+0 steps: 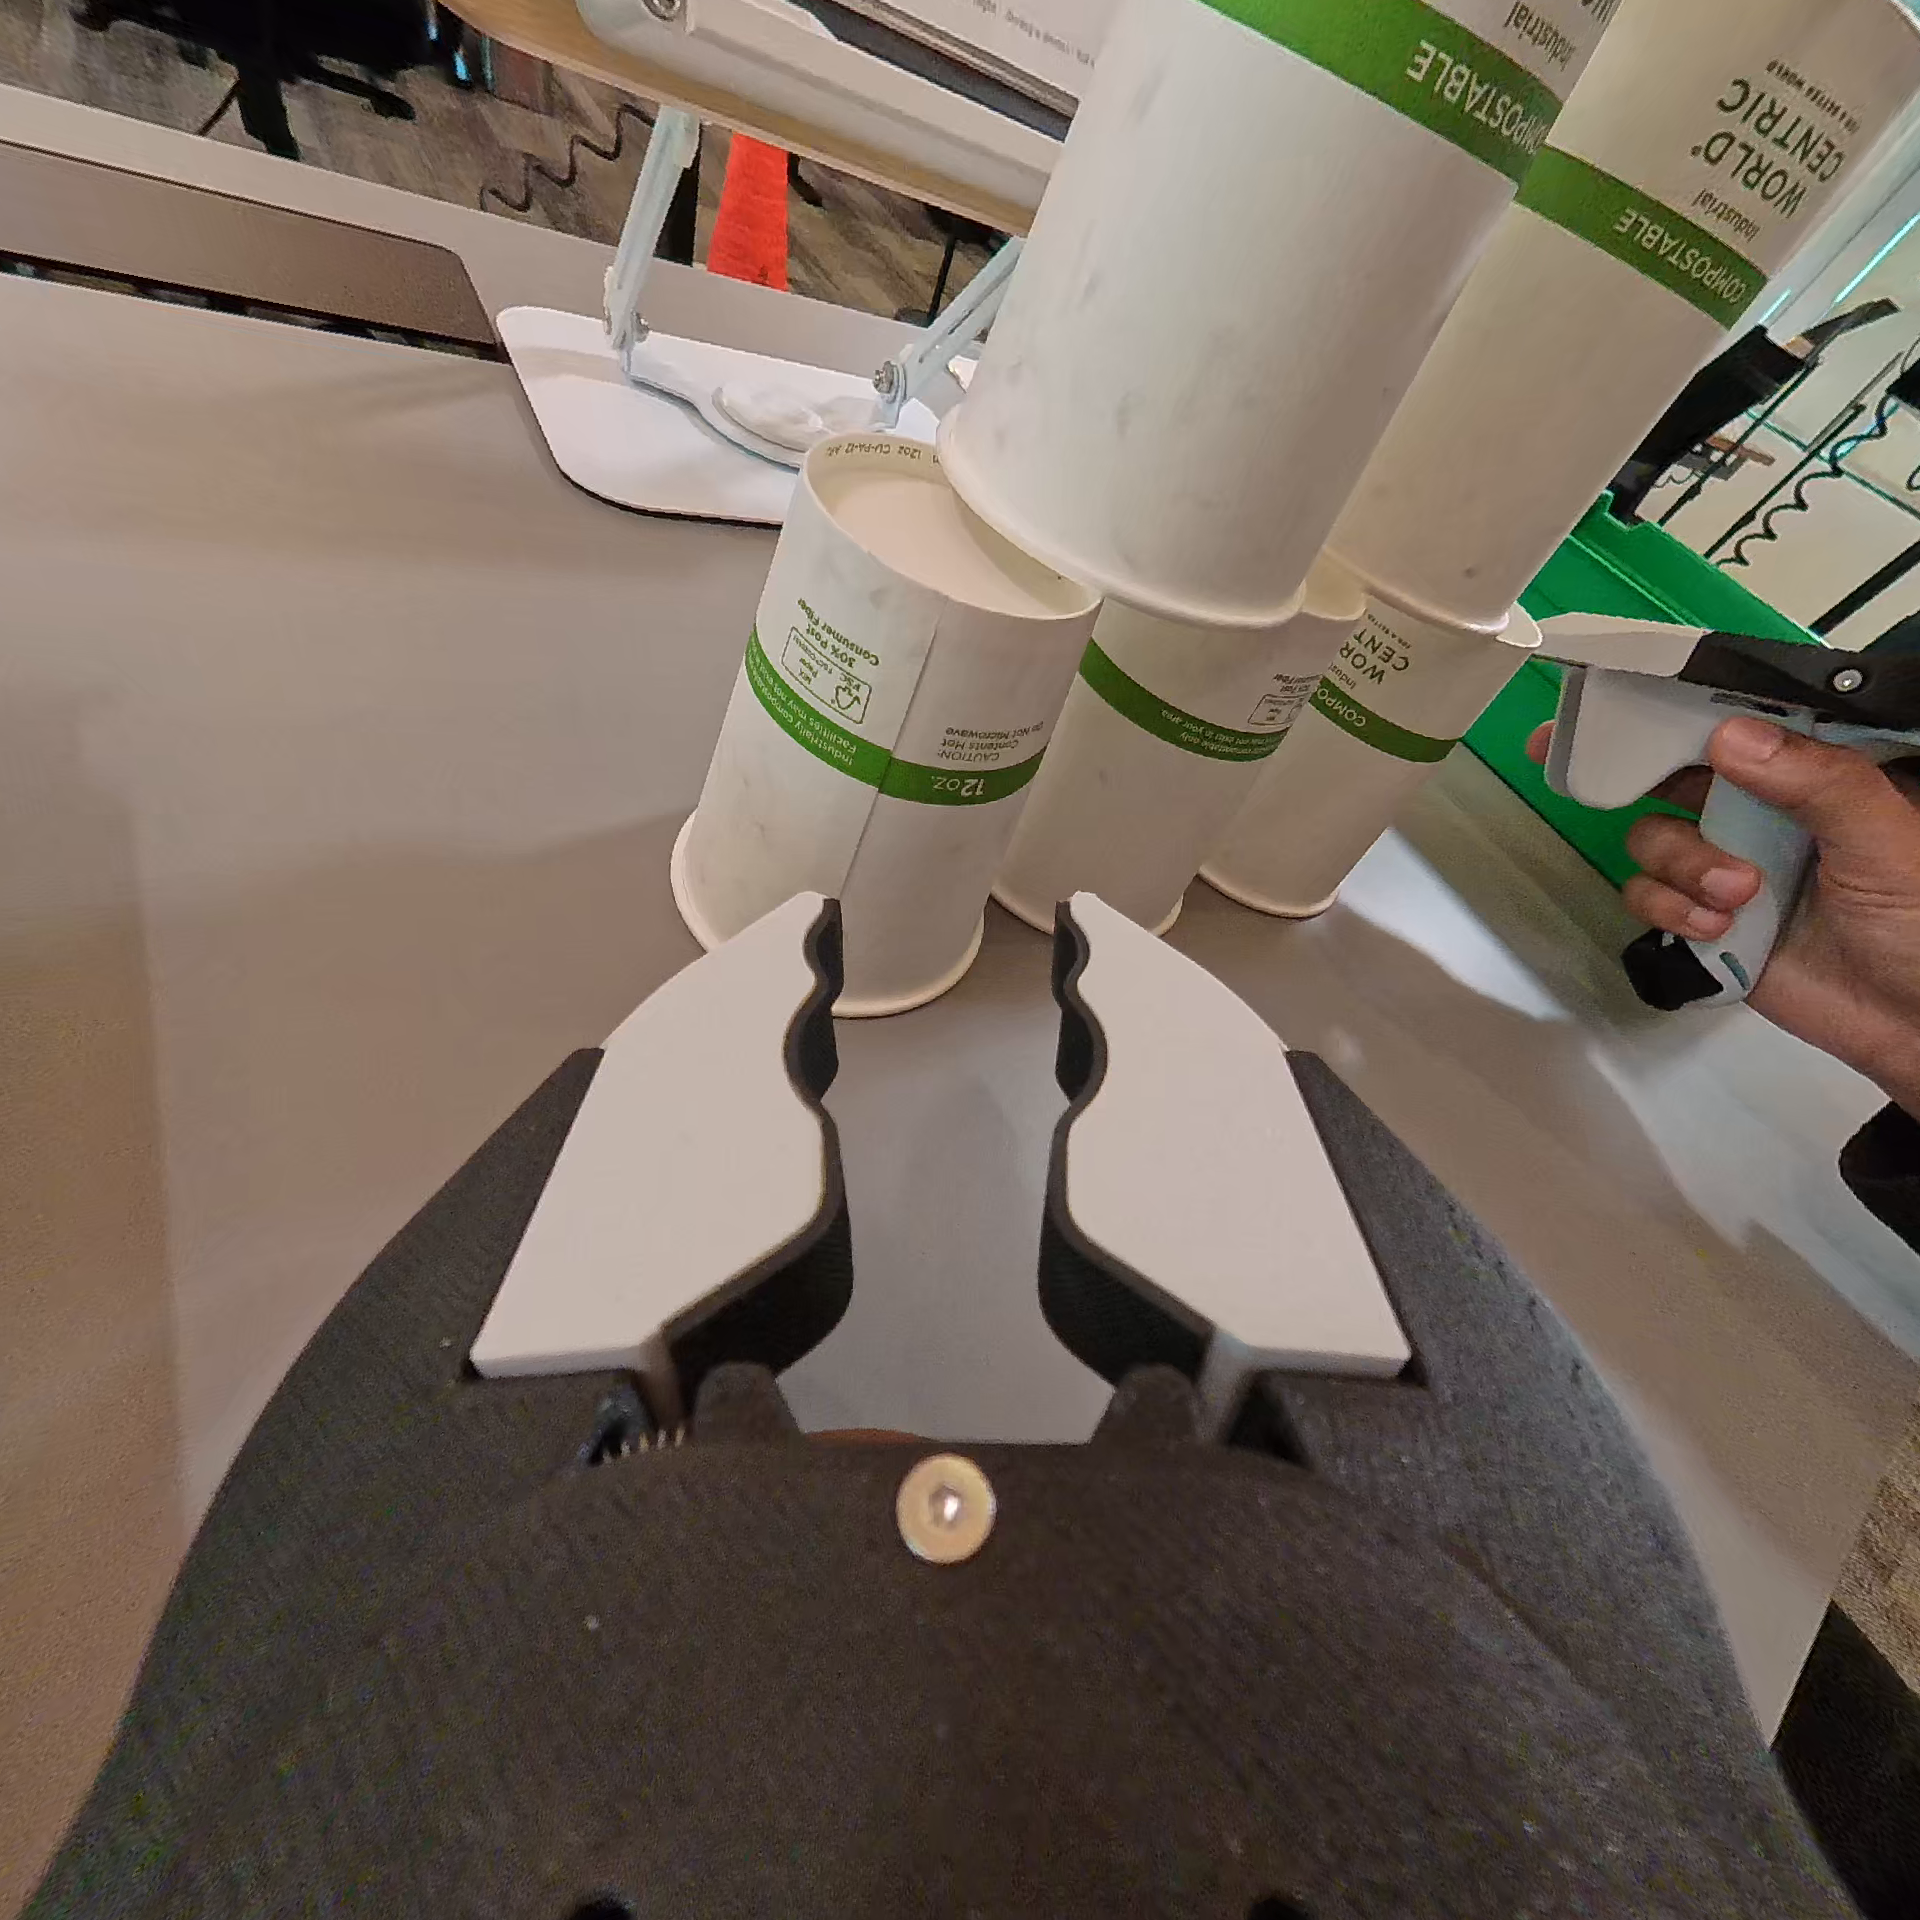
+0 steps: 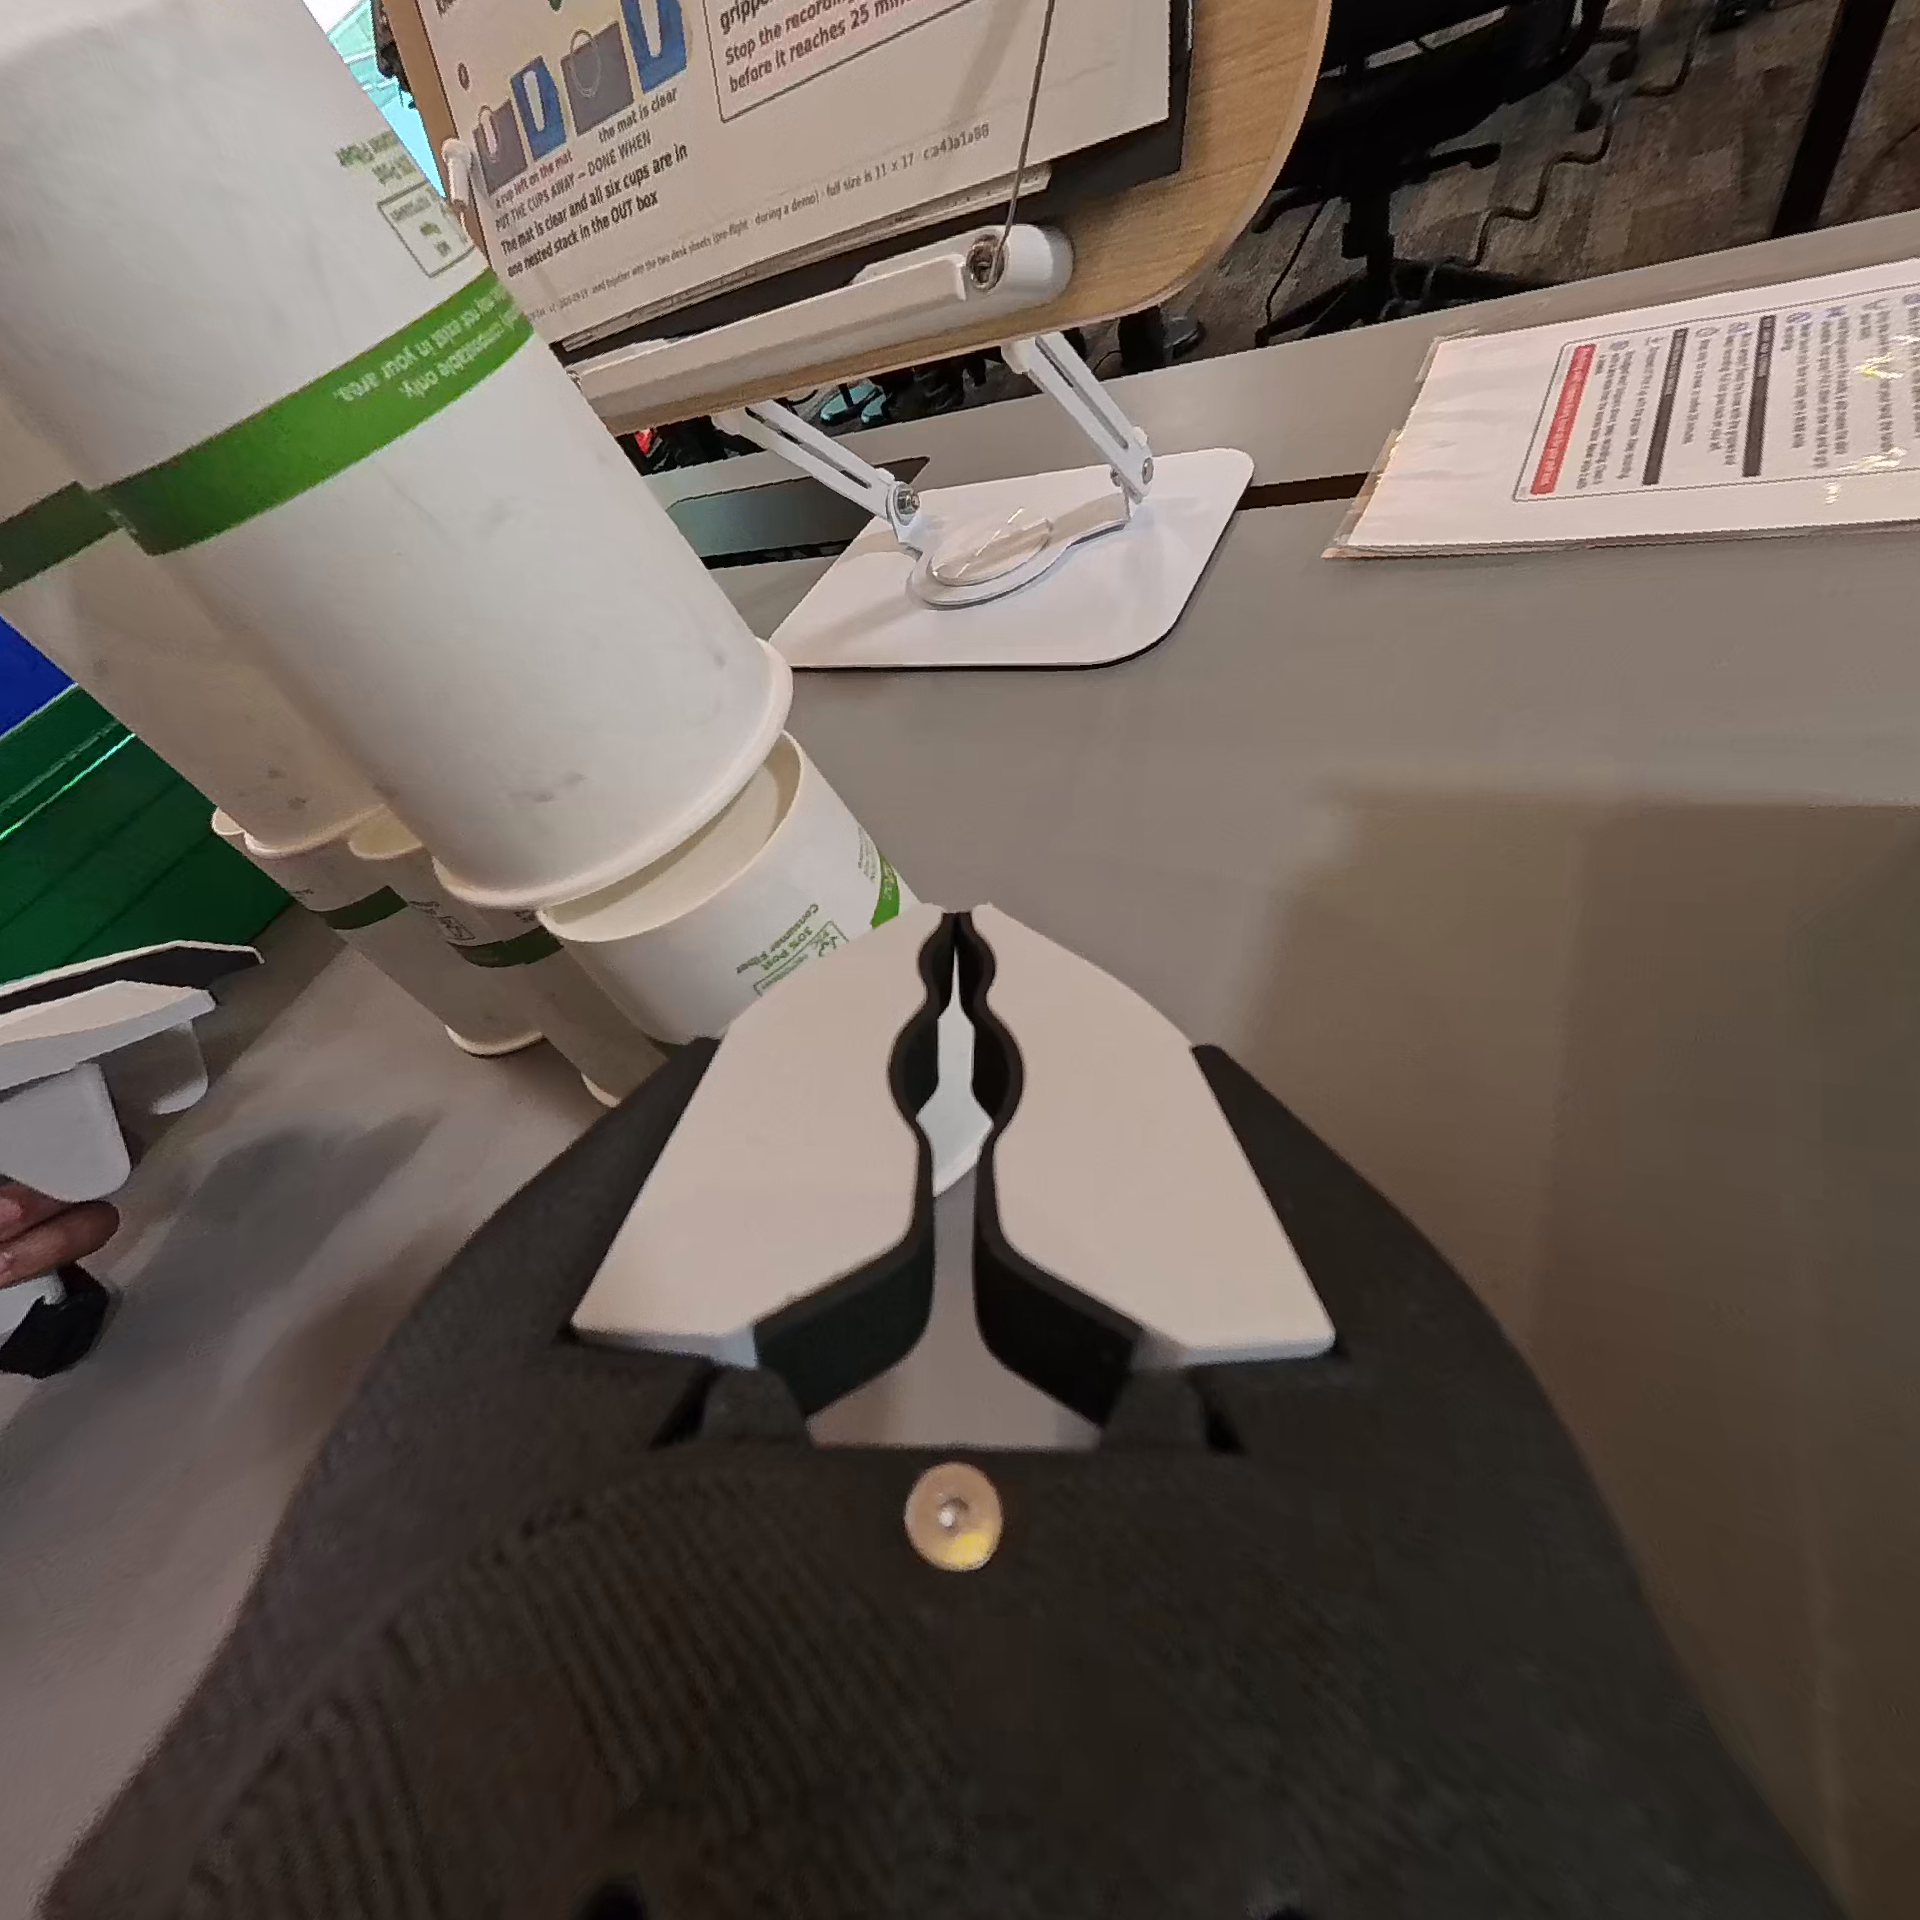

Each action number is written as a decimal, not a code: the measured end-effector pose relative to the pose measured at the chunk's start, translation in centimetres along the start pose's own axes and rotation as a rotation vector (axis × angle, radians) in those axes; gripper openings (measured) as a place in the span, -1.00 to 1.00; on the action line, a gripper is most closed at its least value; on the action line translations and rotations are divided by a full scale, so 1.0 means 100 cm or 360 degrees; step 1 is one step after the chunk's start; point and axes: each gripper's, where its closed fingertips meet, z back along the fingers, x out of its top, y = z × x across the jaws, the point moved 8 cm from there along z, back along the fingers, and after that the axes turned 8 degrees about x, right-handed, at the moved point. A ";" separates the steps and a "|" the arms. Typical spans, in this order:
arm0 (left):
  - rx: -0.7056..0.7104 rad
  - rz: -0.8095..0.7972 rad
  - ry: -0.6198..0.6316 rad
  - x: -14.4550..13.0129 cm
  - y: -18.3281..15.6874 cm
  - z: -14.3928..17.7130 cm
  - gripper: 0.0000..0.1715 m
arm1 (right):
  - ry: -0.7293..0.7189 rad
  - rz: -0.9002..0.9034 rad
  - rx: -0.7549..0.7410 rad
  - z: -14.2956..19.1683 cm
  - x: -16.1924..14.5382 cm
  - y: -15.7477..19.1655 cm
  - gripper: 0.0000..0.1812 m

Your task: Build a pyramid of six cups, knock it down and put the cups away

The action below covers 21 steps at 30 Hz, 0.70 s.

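Left gripper (image 1: 943, 914) hovers agape; right gripper (image 2: 961, 920) seemingly pinches cup (image 2: 727, 935)

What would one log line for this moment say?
left hand-held gripper: open | right hand-held gripper: shut | paper cups: stacked upside down on table

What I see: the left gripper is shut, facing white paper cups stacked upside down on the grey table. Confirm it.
Not quite: the left gripper is open, clearly parted, as the left wrist view shows. It does face white paper cups stacked upside down on the grey table.
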 end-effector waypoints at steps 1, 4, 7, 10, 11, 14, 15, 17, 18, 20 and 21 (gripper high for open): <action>0.0000 0.0000 0.0000 0.000 0.000 0.000 -0.54 | 0.0001 0.0003 -0.0004 0.000 0.000 0.000 -1.00; -0.0002 0.0000 0.0002 0.000 0.000 0.000 -0.54 | 0.0002 0.0010 -0.0012 0.000 0.000 0.000 -1.00; -0.0003 0.0000 0.0004 0.000 0.000 0.000 -0.54 | 0.0002 0.0012 -0.0021 -0.001 -0.001 0.000 -1.00; -0.0006 0.0001 0.0006 0.000 0.000 0.000 -0.54 | 0.0004 0.0020 -0.0032 -0.001 -0.001 -0.001 -1.00; -0.0005 0.0001 0.0006 0.000 0.000 0.000 -0.54 | 0.0006 0.0022 -0.0033 -0.001 -0.001 -0.001 -1.00; -0.0005 0.0002 0.0006 0.000 0.000 0.000 -0.54 | 0.0007 0.0027 -0.0037 -0.002 -0.001 0.000 -1.00; -0.0005 0.0002 0.0006 0.000 0.000 0.000 -0.54 | 0.0007 0.0027 -0.0038 -0.002 -0.001 -0.001 -1.00; -0.0007 0.0003 0.0007 0.000 0.000 0.000 -0.54 | 0.0005 0.0027 -0.0041 -0.002 -0.002 -0.001 -1.00; -0.0007 0.0003 0.0007 0.000 0.000 0.000 -0.54 | 0.0005 0.0026 -0.0041 -0.002 -0.002 -0.001 -1.00; -0.0007 0.0002 0.0007 0.000 0.000 0.000 -0.54 | 0.0005 0.0025 -0.0043 -0.002 -0.002 -0.001 -1.00; -0.0007 0.0002 0.0008 0.000 0.000 0.000 -0.54 | 0.0005 0.0026 -0.0044 -0.002 -0.002 -0.001 -1.00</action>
